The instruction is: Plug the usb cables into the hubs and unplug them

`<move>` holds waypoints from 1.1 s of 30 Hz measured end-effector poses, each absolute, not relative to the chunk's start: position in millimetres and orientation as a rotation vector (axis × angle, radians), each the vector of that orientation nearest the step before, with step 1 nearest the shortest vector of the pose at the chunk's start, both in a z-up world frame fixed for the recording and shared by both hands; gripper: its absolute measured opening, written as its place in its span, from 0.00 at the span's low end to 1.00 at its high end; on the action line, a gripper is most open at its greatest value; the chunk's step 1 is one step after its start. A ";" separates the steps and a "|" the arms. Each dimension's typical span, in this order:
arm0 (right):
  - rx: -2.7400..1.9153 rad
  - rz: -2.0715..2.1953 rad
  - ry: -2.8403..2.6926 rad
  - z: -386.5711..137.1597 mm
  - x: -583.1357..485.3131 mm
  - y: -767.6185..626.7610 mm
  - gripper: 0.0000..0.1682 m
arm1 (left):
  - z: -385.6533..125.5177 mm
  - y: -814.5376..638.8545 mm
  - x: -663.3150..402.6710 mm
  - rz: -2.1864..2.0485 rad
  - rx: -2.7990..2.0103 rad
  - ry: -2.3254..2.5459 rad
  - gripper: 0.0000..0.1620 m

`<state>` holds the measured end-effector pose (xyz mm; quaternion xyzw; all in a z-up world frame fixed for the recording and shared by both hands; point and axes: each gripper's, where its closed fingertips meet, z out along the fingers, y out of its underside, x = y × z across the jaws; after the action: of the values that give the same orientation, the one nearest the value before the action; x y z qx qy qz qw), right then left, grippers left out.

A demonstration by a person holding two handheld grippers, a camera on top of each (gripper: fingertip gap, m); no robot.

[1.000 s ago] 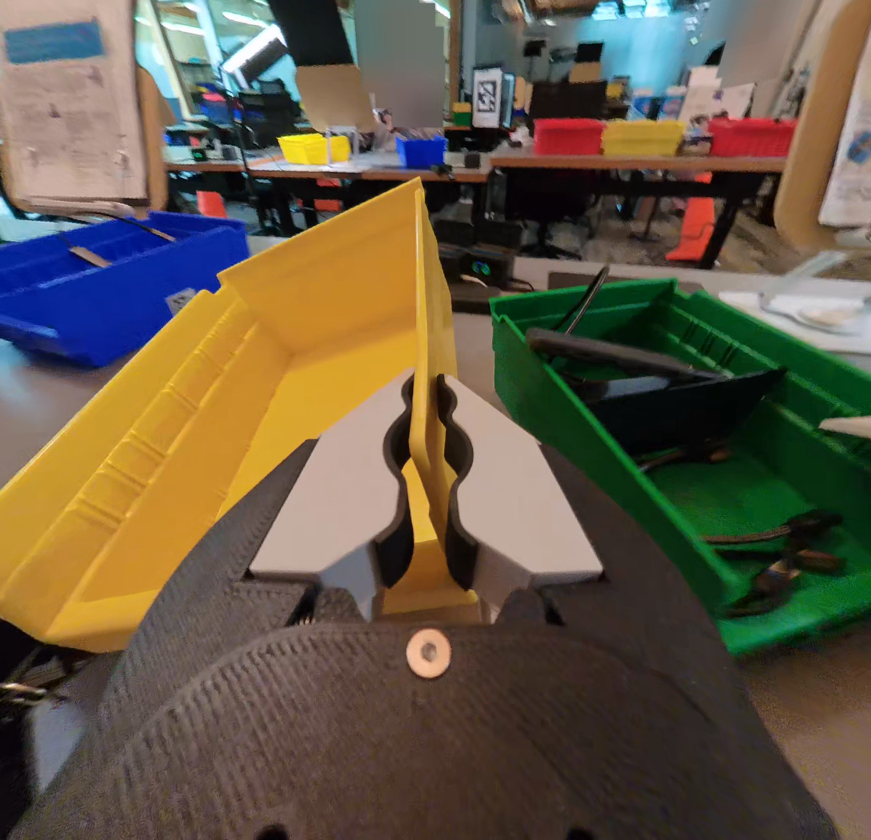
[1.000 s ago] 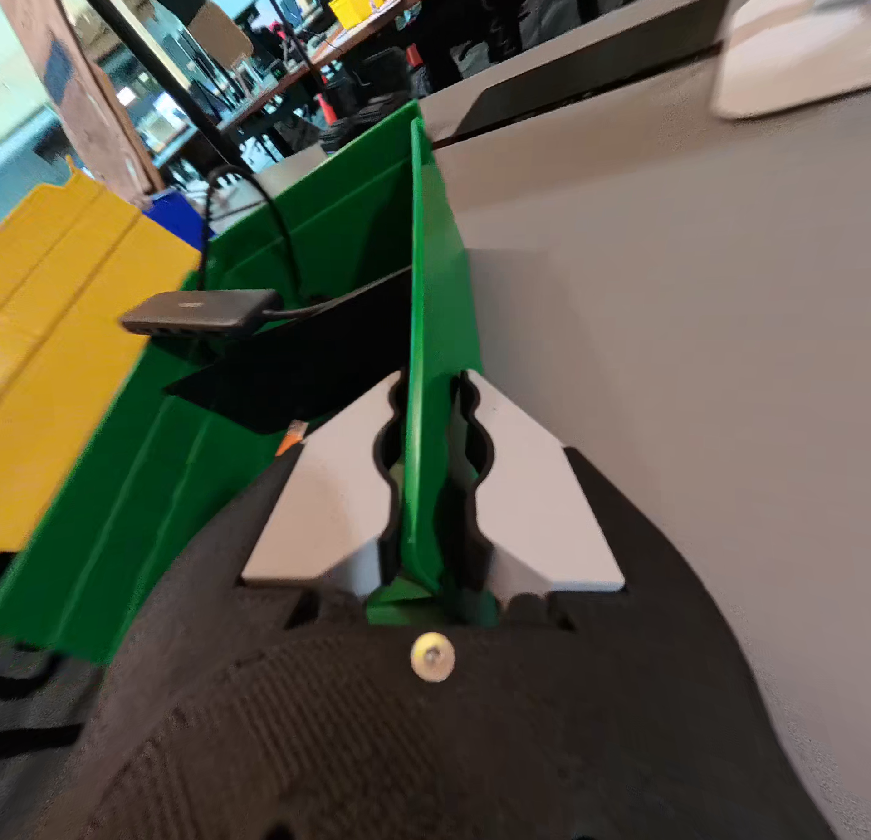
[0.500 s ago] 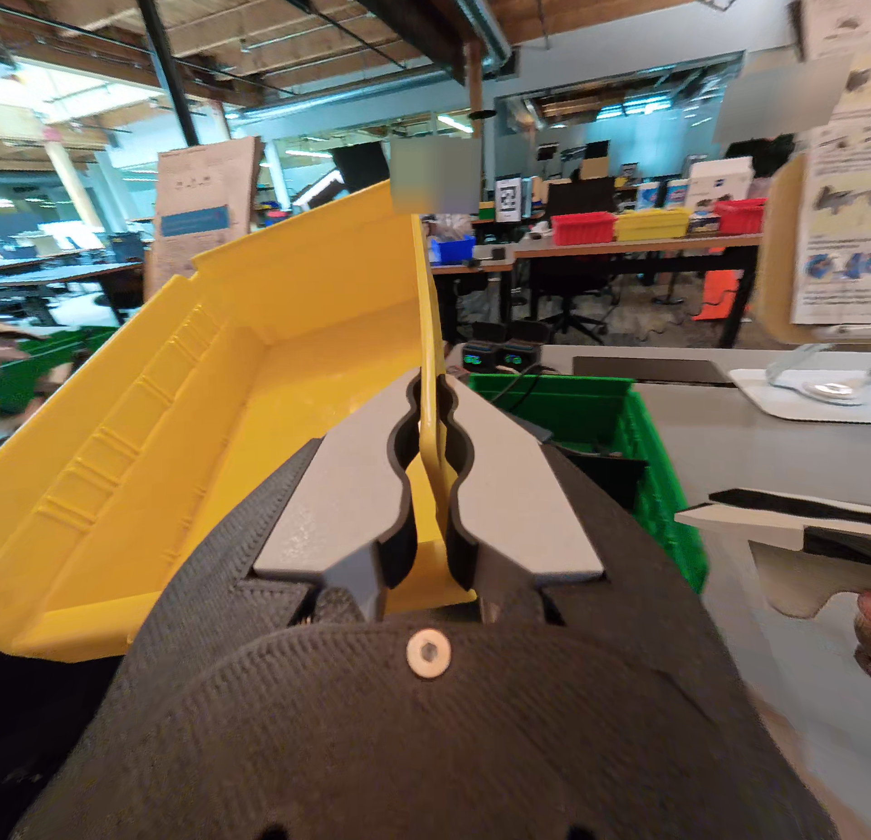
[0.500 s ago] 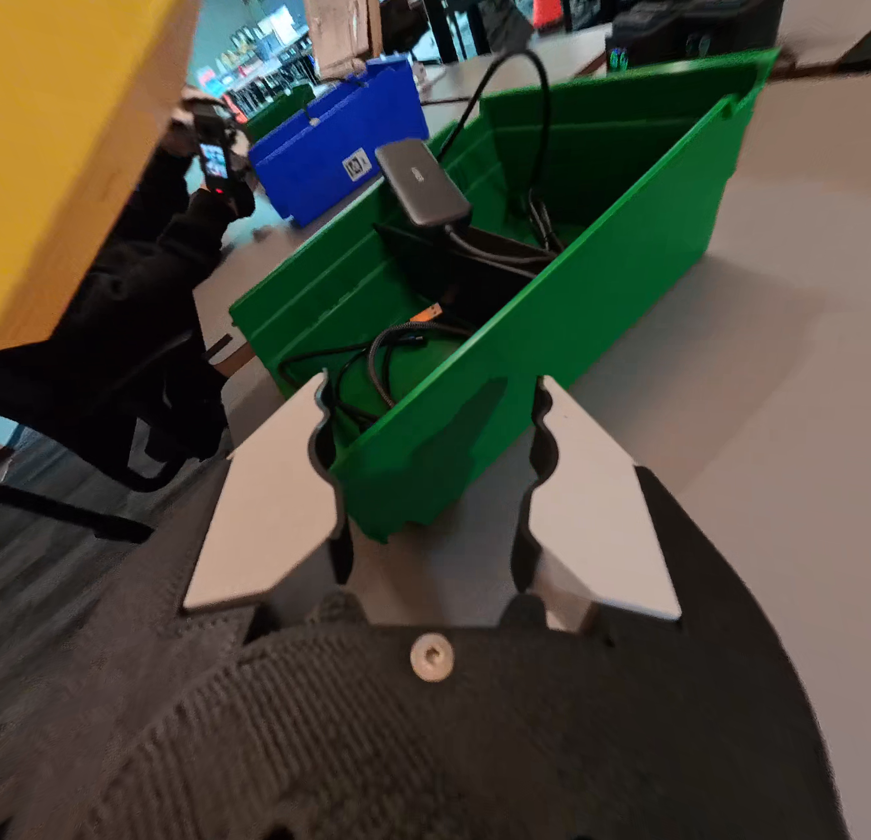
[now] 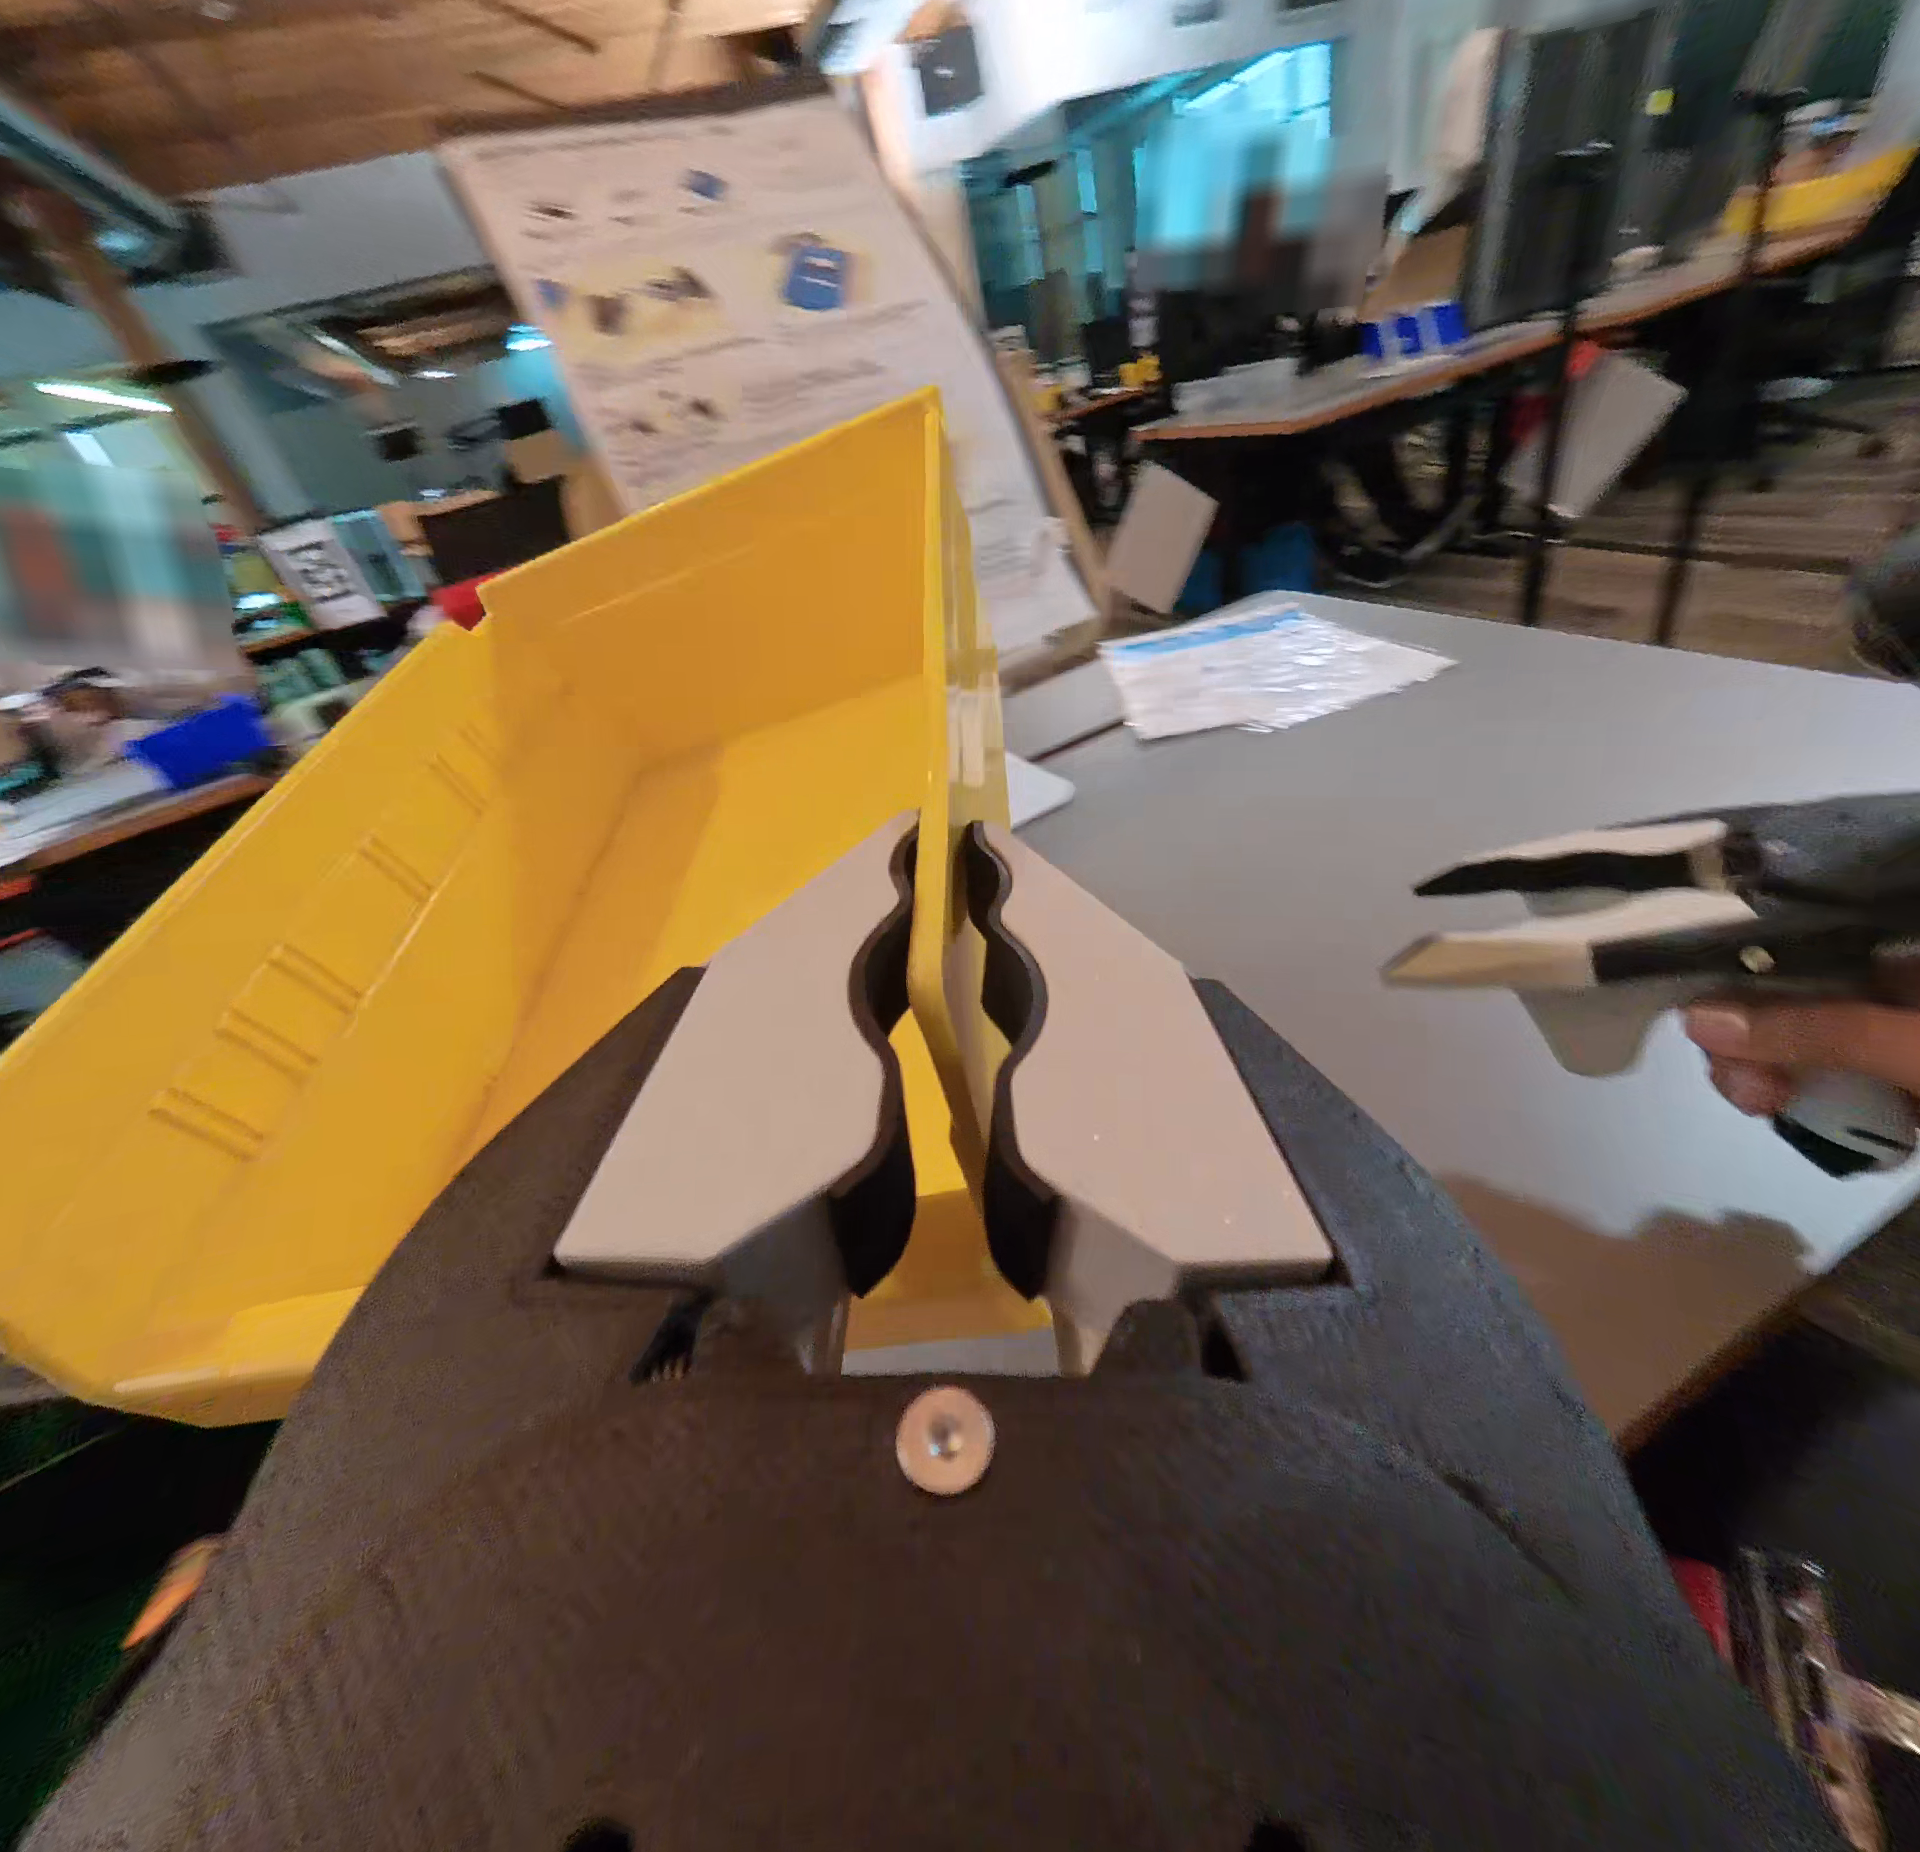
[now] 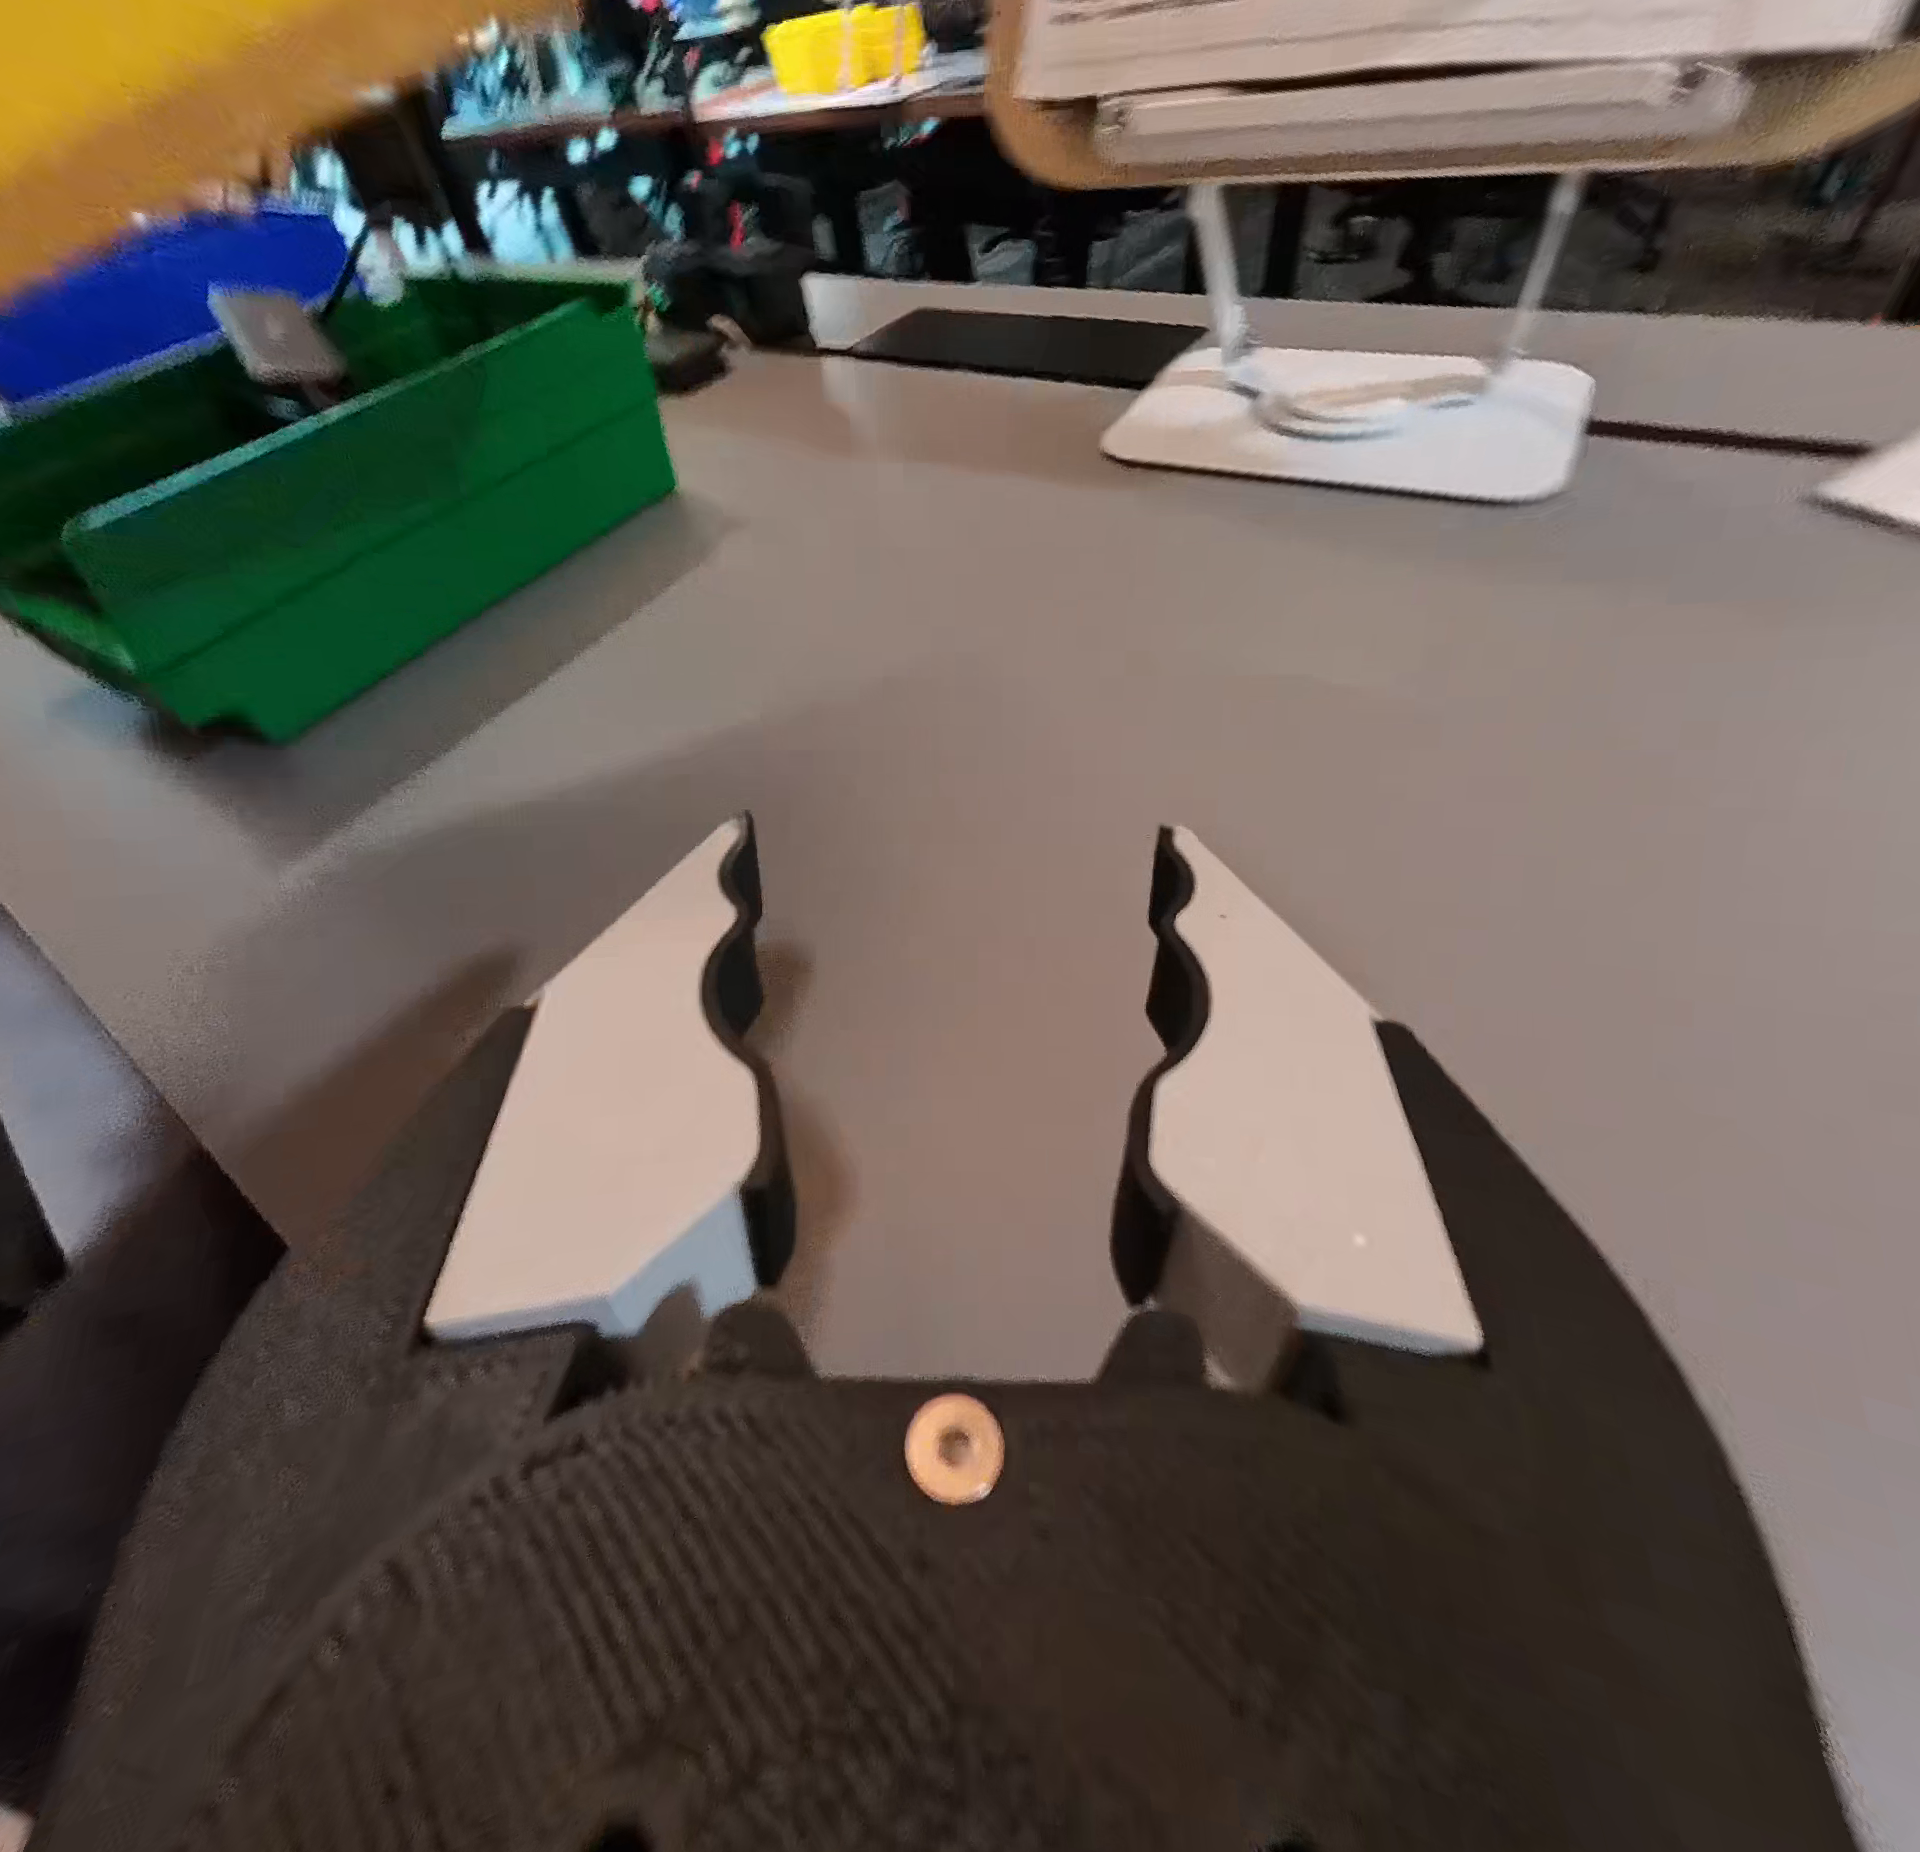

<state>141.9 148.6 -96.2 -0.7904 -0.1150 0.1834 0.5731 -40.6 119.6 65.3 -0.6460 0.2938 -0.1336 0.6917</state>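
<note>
My left gripper [image 5: 943, 838] is shut on the right side wall of an empty yellow bin [image 5: 520, 888] and holds it lifted and tilted above the grey table [image 5: 1351, 867]. My right gripper [image 6: 951, 836] is open and empty, low over the bare grey table [image 6: 1039, 659]; it also shows at the right of the left wrist view [image 5: 1423, 924]. A green bin [image 6: 343, 555] stands at the left of the right wrist view, with a grey usb hub [image 6: 275, 332] and a black cable sticking up out of it. A blurred part of the yellow bin [image 6: 156, 57] fills the top left corner.
A blue bin [image 6: 135, 296] stands behind the green one. A white stand base [image 6: 1351, 420] carries a poster board, with a black pad [image 6: 1018, 342] to its left. White papers [image 5: 1268, 664] lie on the table's far side. The table's edge [image 5: 1714, 1324] runs at the right.
My left gripper has swung the lifted yellow bin to the right, away from the green bin. My right gripper, which had let go of the green bin's wall, has drawn back and turned right.
</note>
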 end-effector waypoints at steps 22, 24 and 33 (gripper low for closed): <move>-1.995 0.309 -0.058 -133.7 211.4 80.2 0.47 | -99.9 125.1 126.9 -0.534 -1.549 1.080 0.00; -1.997 0.300 -0.039 -134.7 217.1 76.4 0.47 | -104.5 125.2 131.0 -0.582 -1.588 1.104 0.00; -1.984 0.306 0.030 -134.7 233.8 70.0 0.47 | -53.9 127.3 116.9 -0.823 -1.498 1.056 0.35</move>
<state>233.8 70.0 -134.7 -0.8337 0.0127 0.1287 0.5369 116.9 127.3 -53.9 -0.6294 0.4435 -0.3456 0.5364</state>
